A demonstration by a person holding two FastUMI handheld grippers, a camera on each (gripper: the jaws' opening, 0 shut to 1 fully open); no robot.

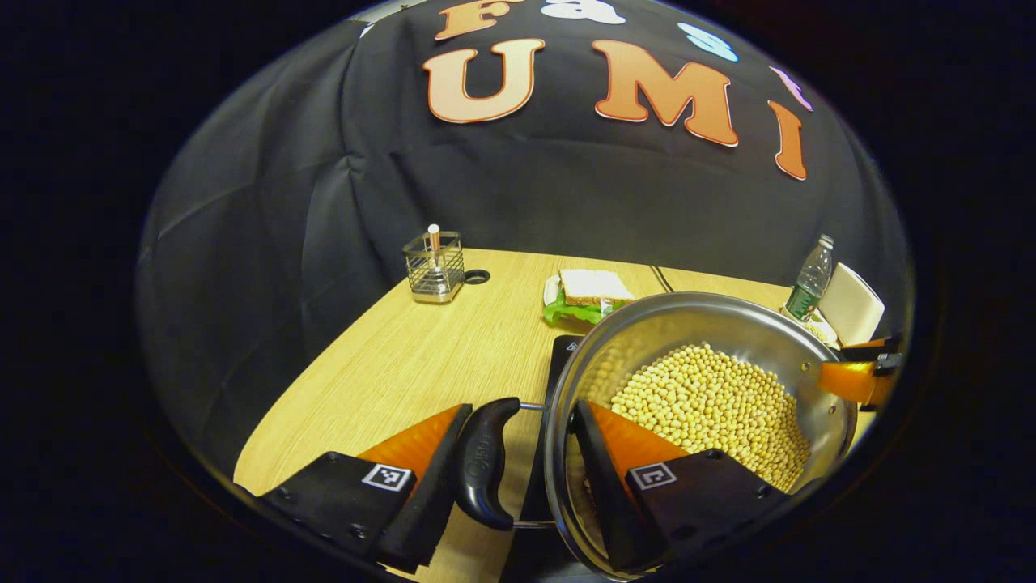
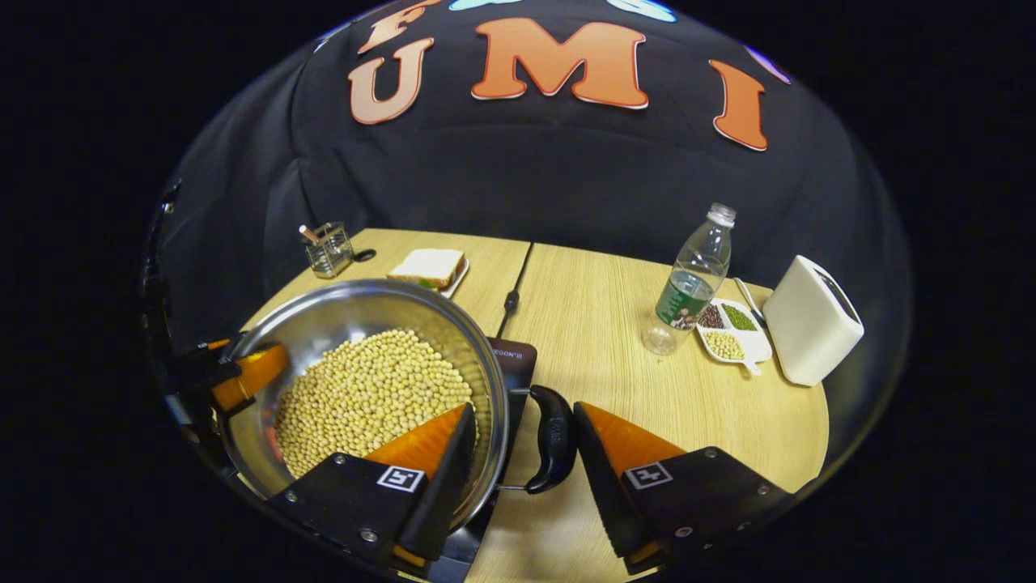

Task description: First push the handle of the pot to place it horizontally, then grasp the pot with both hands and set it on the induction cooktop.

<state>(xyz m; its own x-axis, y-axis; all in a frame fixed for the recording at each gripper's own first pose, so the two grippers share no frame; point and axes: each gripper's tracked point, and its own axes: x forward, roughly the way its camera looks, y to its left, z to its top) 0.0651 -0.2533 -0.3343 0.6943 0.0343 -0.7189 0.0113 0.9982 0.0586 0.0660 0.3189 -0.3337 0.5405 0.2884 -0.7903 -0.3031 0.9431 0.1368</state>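
Note:
A steel pot [image 1: 647, 340] [image 2: 364, 312] full of yellow soybeans is over the black induction cooktop [image 2: 514, 360] [image 1: 564, 350]; whether it rests on it I cannot tell. In the left gripper view, my left gripper [image 1: 522, 409] is shut across one black handle [image 1: 486, 461] and the rim, one finger outside the handle and one inside the pot. In the right gripper view, my right gripper [image 2: 524, 409] clamps the opposite handle [image 2: 554, 441] the same way. Both handles lie horizontal. Each gripper also appears at the pot's far side: right gripper [image 1: 858, 376], left gripper [image 2: 243, 372].
On the wooden table stand a wire utensil holder [image 1: 435, 271], a sandwich on a plate [image 1: 591, 291], a water bottle [image 2: 688, 287], a divided dish of beans [image 2: 728, 328] and a white box [image 2: 809, 324]. A black cable [image 2: 511, 300] runs from the cooktop toward the back.

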